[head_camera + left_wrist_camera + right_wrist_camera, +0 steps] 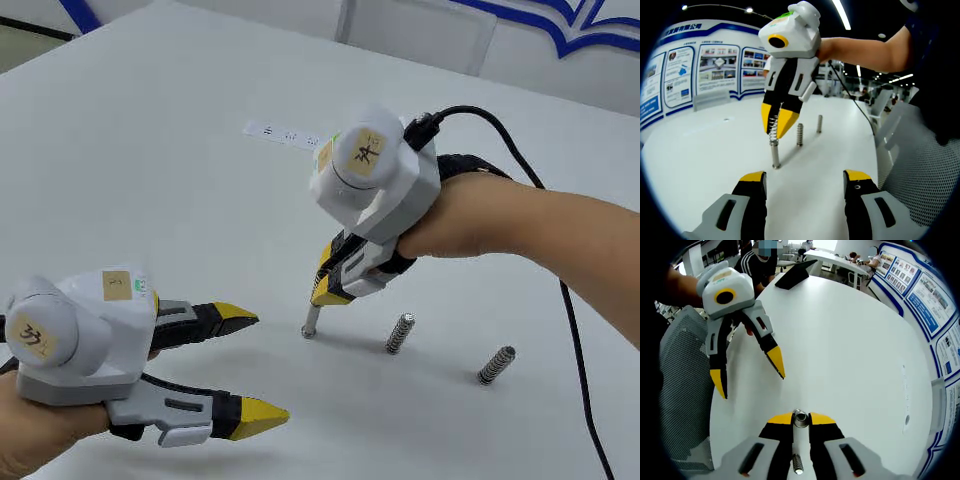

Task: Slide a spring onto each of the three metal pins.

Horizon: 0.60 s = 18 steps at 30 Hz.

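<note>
Threading a small steel coil spring (773, 127) onto the last bare upright metal pin (311, 322) looks like the step in hand. Nearest, the left tongs (268, 365) hang wide open, empty, over the white counter (150, 150). Beyond, the right tongs (326, 297) clench that spring, its lower end meeting the pin's top, well in from the counter's far edge; two sprung pins (400, 333) stand rightward. Next, the coil needs squaring over the pin, then release.

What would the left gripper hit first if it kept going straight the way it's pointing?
Probably the bare pin below the spring held by the right gripper: it stands nearest, just left of centre between the open jaws of the left gripper. Depth is unclear; the sprung pin behind sits nearer centre.
</note>
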Each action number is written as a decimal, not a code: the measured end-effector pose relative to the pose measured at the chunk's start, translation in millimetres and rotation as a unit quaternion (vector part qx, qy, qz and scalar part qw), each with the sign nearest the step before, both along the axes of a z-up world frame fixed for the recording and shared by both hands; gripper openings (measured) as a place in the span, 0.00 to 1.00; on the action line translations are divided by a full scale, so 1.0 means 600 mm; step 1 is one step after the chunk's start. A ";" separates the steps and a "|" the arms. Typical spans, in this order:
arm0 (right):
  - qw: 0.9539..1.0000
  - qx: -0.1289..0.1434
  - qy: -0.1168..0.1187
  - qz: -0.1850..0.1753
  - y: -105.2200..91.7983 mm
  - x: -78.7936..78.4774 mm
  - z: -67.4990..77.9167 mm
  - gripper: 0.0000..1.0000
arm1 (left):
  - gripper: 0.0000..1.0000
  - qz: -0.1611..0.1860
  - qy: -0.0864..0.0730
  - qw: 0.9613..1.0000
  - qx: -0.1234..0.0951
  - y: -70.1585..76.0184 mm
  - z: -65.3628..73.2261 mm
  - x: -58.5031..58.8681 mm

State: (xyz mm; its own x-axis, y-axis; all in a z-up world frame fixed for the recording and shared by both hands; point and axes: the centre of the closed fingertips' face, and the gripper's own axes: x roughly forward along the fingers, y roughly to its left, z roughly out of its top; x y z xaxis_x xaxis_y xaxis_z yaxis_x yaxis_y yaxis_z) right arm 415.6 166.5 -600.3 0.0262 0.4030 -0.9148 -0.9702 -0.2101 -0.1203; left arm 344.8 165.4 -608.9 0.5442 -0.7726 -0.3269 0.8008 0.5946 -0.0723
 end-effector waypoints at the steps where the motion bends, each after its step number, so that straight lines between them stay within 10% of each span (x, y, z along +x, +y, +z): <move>1: 1.000 0.000 0.001 0.000 0.001 0.000 -0.002 0.12 | 0.63 0.000 0.000 1.000 0.000 0.000 0.000 0.000; 18: 0.999 -0.013 0.031 -0.017 -0.002 0.000 -0.047 0.12 | 0.63 0.000 0.005 1.000 0.001 0.000 -0.005 0.000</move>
